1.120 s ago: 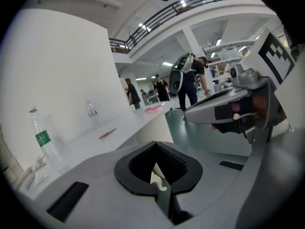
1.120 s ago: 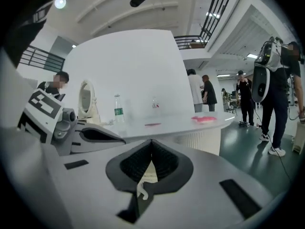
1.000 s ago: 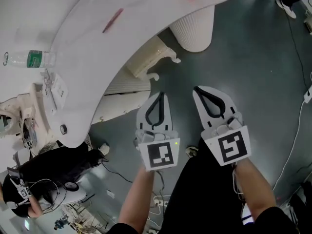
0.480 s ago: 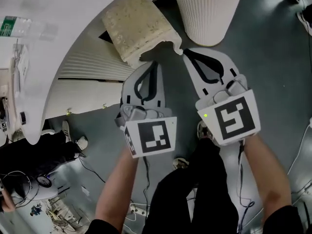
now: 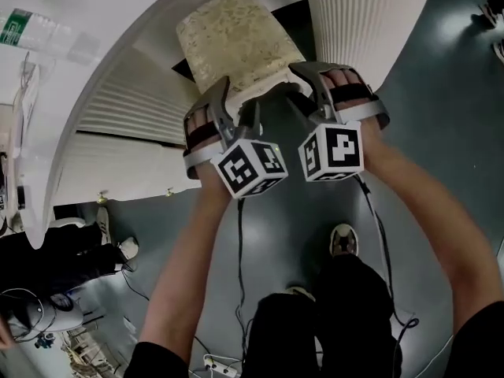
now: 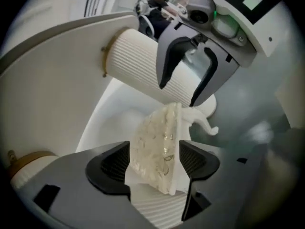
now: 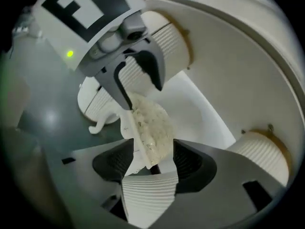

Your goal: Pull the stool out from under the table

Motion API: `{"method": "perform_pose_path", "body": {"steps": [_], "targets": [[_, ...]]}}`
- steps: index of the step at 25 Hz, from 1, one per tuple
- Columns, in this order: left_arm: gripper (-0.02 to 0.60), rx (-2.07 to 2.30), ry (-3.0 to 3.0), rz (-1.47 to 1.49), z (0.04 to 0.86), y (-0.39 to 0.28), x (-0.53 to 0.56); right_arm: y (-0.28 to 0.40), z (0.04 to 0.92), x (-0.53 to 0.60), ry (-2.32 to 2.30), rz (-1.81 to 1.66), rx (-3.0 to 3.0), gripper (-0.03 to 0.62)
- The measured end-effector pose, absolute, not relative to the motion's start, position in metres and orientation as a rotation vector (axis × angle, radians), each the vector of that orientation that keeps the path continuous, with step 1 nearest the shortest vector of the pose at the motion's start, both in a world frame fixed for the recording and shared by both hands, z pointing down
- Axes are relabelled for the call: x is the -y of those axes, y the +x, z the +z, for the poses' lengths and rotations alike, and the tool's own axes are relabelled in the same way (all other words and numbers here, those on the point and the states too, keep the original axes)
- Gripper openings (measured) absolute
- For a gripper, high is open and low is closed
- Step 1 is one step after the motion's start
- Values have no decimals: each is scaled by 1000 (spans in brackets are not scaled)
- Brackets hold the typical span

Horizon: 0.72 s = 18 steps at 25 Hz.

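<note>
Nearest the person, both forearms (image 5: 189, 274) reach forward and converge on the stool, so that the load is shared evenly for a straight pull. The left gripper (image 5: 227, 93) addresses the left corner of the seat's near edge, and the right gripper (image 5: 305, 81) addresses the right corner. Each is rolled onto its side, which appears intended to place one jaw above the seat and one below it. The jaws of both grippers have just been opening and stand wide. In each gripper view the padded seat edge fills the gap between the ribbed pads, which lie at the fabric on either side without a visible squeeze, so no firm hold is judged to exist yet. The cream stool with a square, brocade-textured upholstered seat and curled white legs (image 5: 236, 42) stands on the dark grey floor (image 5: 441, 116). It sits in the recess under the overhang of the white, curved-edged table (image 5: 94, 69), beside the white ribbed pedestal (image 5: 354, 22), with its near edge towards the person. The stool is not yet drawn out. Closing both pairs of jaws is judged to be the next requirement. Farther off, a clear plastic bottle with a green label (image 5: 31, 34) lies on the table top, well back from its curved edge.
</note>
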<state>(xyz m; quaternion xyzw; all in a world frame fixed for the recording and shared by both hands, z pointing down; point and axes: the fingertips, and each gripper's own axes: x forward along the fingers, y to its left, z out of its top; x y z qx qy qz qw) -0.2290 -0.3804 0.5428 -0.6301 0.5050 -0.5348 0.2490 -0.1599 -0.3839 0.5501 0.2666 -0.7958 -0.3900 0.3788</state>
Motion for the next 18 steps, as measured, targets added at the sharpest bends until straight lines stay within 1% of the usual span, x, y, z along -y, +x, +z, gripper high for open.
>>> {"method": "perform_pose_path", "body": {"steps": [3, 5, 10, 11, 12, 13, 15, 18], "targets": [[373, -1288, -1618, -1562, 582, -242, 392, -175, 578, 403, 615, -1183, 1865, 236], [382, -1258, -1578, -1605, 601, -250, 399, -181, 586, 419, 621, -1207, 1810, 242], [380, -1243, -1499, -1694, 616, -274, 418, -190, 606, 449, 628, -1220, 1661, 249], [364, -1221, -1515, -1719, 620, -276, 418, -191, 606, 450, 638, -1218, 1663, 247], [312, -1198, -1531, -1735, 623, -276, 417, -191, 609, 450, 632, -1212, 1656, 247], [299, -1179, -1538, -1741, 624, -276, 416, -189, 612, 450, 618, -1207, 1645, 204], [279, -1160, -1540, -1745, 624, -277, 414, -188, 616, 447, 603, -1210, 1636, 182], [265, -1141, -1542, -1735, 621, -275, 413, -188, 614, 443, 604, -1182, 1677, 173]]}}
